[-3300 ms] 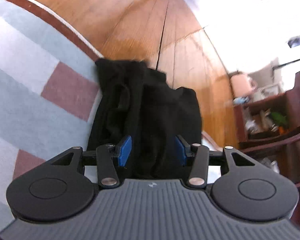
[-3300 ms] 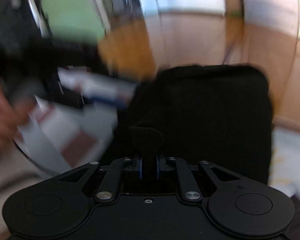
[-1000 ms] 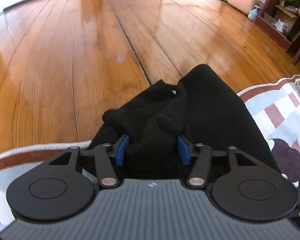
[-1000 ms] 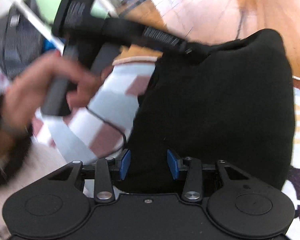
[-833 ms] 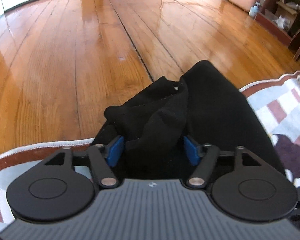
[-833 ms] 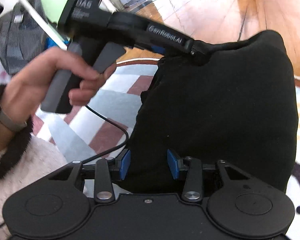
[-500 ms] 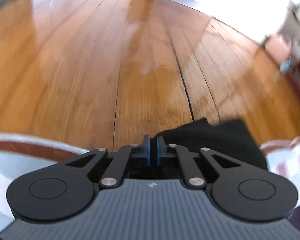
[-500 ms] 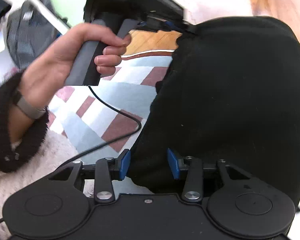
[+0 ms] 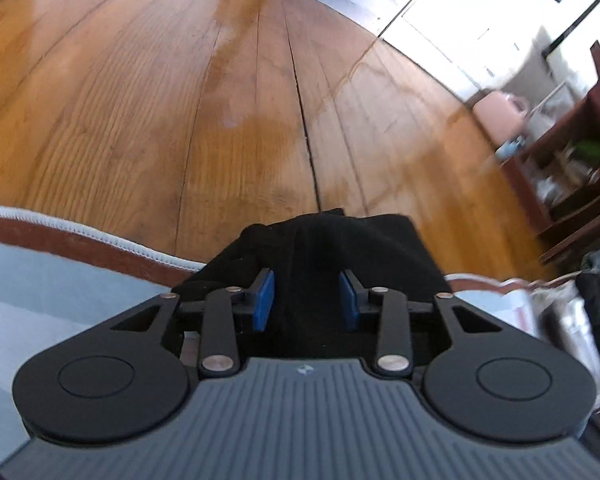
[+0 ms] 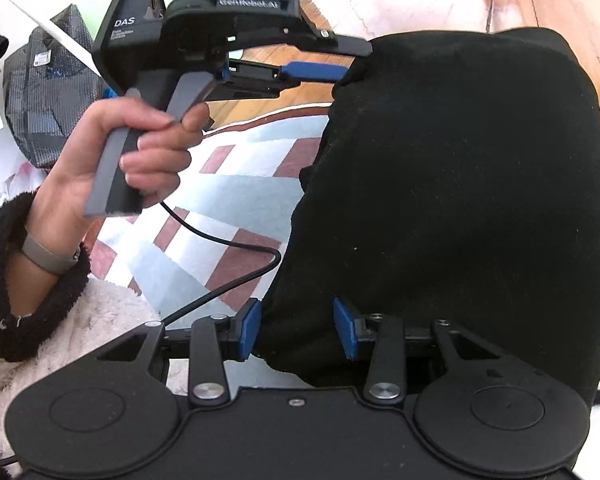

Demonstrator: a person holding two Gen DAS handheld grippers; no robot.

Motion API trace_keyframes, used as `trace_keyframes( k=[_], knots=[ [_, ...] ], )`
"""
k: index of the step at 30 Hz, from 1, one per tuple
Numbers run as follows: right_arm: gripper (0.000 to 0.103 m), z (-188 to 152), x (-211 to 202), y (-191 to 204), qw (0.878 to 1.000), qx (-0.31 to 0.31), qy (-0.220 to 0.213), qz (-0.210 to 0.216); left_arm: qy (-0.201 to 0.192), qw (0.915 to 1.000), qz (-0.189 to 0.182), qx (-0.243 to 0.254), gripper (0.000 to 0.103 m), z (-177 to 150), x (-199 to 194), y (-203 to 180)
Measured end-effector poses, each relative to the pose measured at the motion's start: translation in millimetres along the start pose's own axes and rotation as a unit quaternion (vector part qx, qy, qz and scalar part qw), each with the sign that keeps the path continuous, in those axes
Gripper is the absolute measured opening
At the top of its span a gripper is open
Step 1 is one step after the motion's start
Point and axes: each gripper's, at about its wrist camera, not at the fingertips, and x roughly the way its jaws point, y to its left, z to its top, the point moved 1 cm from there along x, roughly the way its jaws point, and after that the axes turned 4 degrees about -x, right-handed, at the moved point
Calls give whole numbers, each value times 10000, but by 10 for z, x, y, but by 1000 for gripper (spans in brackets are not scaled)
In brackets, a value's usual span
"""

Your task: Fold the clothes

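Note:
A folded black garment (image 10: pixel 460 200) lies on a patterned rug, its far end over the wooden floor. In the left wrist view the garment's far corner (image 9: pixel 340 248) sits between the blue pads of my left gripper (image 9: pixel 306 300), which is open. In the right wrist view my right gripper (image 10: pixel 296 328) is open, its pads either side of the garment's near edge. The left gripper (image 10: pixel 320 70), held by a hand, shows there at the garment's far left corner.
The rug (image 10: pixel 204 216) has grey, white and maroon blocks and a maroon border (image 9: pixel 60 236). Wooden floor (image 9: pixel 180 100) lies beyond. A dark wooden shelf unit (image 9: pixel 572 168) and pink bag (image 9: pixel 500 112) stand at right. A black cable (image 10: pixel 228 280) crosses the rug.
My left gripper was open around the bunched cloth, shut half a second ago, and is open again at the garment's corner. My right gripper stayed open at the near edge.

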Motion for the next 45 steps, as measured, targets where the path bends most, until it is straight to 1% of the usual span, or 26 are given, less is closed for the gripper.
trace_keyframes(
  k=[1,2,8,12,14,15,17,18,20,21,22,23,25,27,28,29,31,32,33,36,37,39,41,42,43,45],
  knots=[
    [46,-6,2,10,10000,-41,-5,-18,42,9998,193,17,4,-8,35,-4],
    [46,-11,4,19,10000,-83,-10,-36,67,9993,375,-61,1,-19,69,24],
    [46,-48,0,97,9990,-423,-42,-166,-168,9978,91,-631,1,65,-27,224],
    [46,-54,-1,88,9989,-444,-71,-146,-94,9968,-315,-732,2,-9,-70,269],
    [46,-50,-10,84,9990,-414,-62,-151,-52,9982,-315,-504,5,-31,-83,200],
    [46,-39,-26,86,9992,-362,-73,-172,-38,9989,-284,-380,11,-35,-87,161],
    [47,-12,-73,92,9994,-228,-129,-217,-62,9984,-441,-339,27,-22,-93,150],
    [47,1,-103,98,9993,-198,-196,-230,-85,9977,-562,-357,42,-11,-96,158],
    [47,27,-135,111,9990,-244,-278,-243,-130,9959,-802,-394,39,10,-103,173],
    [47,35,-125,109,9989,-279,-254,-265,-152,9948,-923,-412,21,21,-106,181],
    [47,30,-88,97,9989,-318,-175,-304,-175,9935,-1042,-430,15,31,-110,188],
    [47,10,-40,78,9988,-360,-88,-333,-197,9920,-1162,-448,14,42,-113,196],
    [47,-49,-35,51,9985,-450,-148,-292,-242,9887,-1401,-484,11,63,-120,211],
    [47,-70,-48,22,9988,-356,-216,-241,-287,9847,-1640,-519,8,85,-128,227],
    [47,-78,-61,-9,9993,-230,-243,-189,-345,9803,-1841,-624,6,103,-140,272],
    [47,-83,-73,-43,9995,-123,-260,-121,-438,9715,-2162,-869,4,131,-152,380],
    [47,-85,-88,-103,9996,5,-269,15,-618,9487,-2742,-1445,0,187,-149,648],
    [46,-88,-93,-120,9996,7,-267,54,-738,9431,-2745,-1728,0,199,-157,787],
    [46,-91,-97,-132,9996,-1,-266,80,-838,9418,-2596,-1964,0,200,-171,914],
    [46,-94,-109,-101,9997,-91,-233,11,-884,9446,-2086,-2374,0,114,-218,1099],
    [47,-95,-111,-65,9996,-187,-197,-43,-844,9464,-2031,-2366,3,78,-243,1080],
    [47,-81,-106,1,9994,-341,-57,-15,-692,9586,-1976,-1929,6,48,-283,872],
    [48,-25,-104,25,9992,-259,133,283,-514,9685,-1882,-1548,25,21,-265,629],
    [48,8,-166,-1,9990,-162,116,408,-441,9723,-1842,-1368,39,11,-243,511],
    [48,44,-256,-13,9990,-105,-42,422,-390,9757,-1811,-1170,45,6,-217,400],
    [48,185,-494,-82,9983,-62,-548,191,-213,9850,-1535,-753,47,-19,-145,192]
  ],
)
